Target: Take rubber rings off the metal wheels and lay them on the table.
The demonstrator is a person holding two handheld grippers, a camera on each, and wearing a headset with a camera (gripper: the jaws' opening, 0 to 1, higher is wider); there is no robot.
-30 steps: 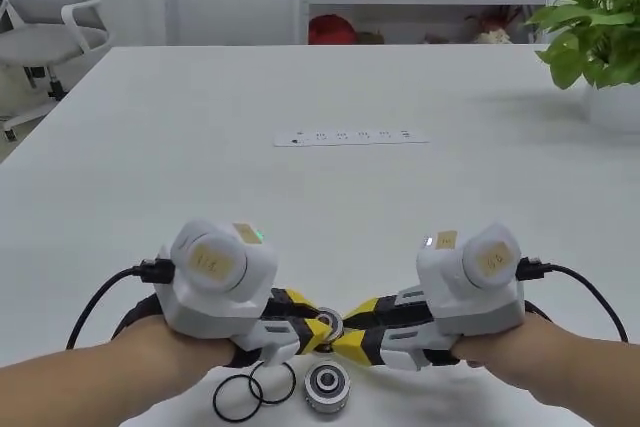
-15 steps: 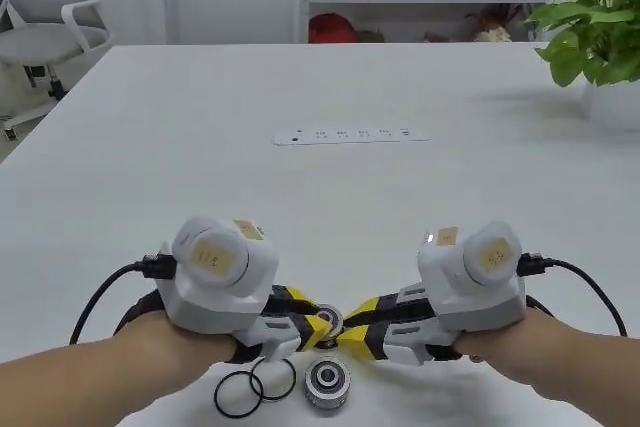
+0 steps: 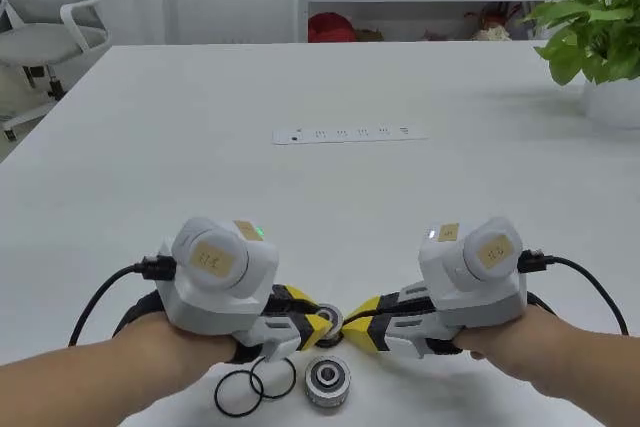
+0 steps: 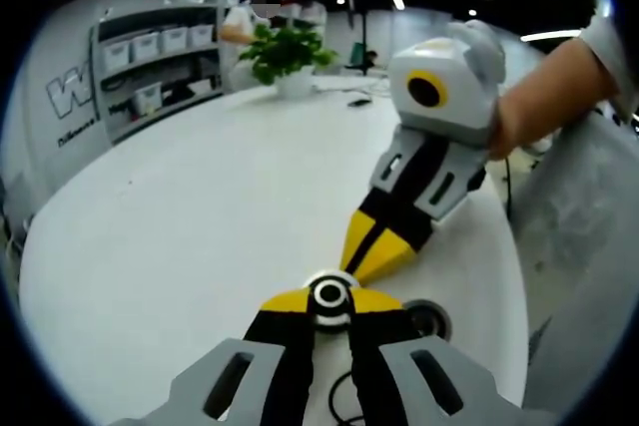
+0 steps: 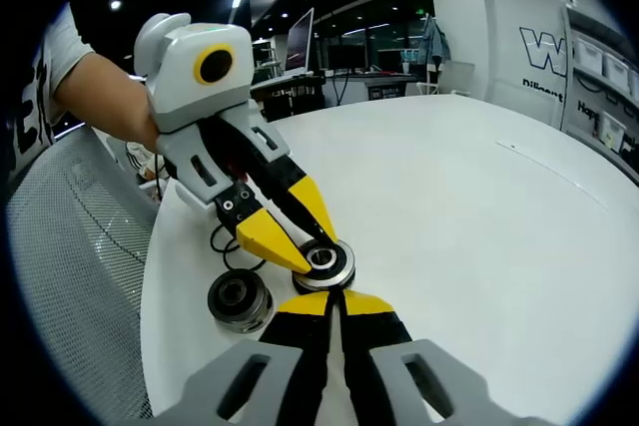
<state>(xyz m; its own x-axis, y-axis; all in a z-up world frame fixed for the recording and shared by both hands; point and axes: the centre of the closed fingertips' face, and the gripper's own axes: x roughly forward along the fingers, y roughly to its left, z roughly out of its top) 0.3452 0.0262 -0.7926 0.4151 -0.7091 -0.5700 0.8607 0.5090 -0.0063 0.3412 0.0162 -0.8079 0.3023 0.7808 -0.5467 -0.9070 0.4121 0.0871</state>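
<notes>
While I look down in the head view, my left gripper [image 3: 316, 325] and right gripper [image 3: 352, 321] meet tip to tip low over the near part of the table [image 3: 330, 207], and the wheel [image 3: 328, 320] sits between their yellow tips. A loose wheel [image 3: 327, 381] lies flat just nearer me than the wheel. Two black rings [image 3: 257, 383] lie overlapping on the tabletop, nearer me and to the left of the wheel. A power strip [image 3: 350, 134] lies well beyond the wheel, and a plant [image 3: 595, 17] stands far beyond it to the right.

Seen in the left gripper view, my left jaws pinch the wheel [image 4: 330, 293], one yellow tip on each side of it. My right gripper [image 4: 371, 251] comes down from beyond the wheel, its tips just at the far edge. The loose wheel [image 4: 427, 318] lies just beside the wheel, to its right.

Seen in the right gripper view, my right jaws are pressed together, their tips at the near rim of the wheel [image 5: 329, 260], which has a dark band round it. Whether they nip that band I cannot tell. My left gripper [image 5: 315, 249] reaches in from beyond, clamped on the wheel. The loose wheel [image 5: 240, 298] lies to the wheel's left.
</notes>
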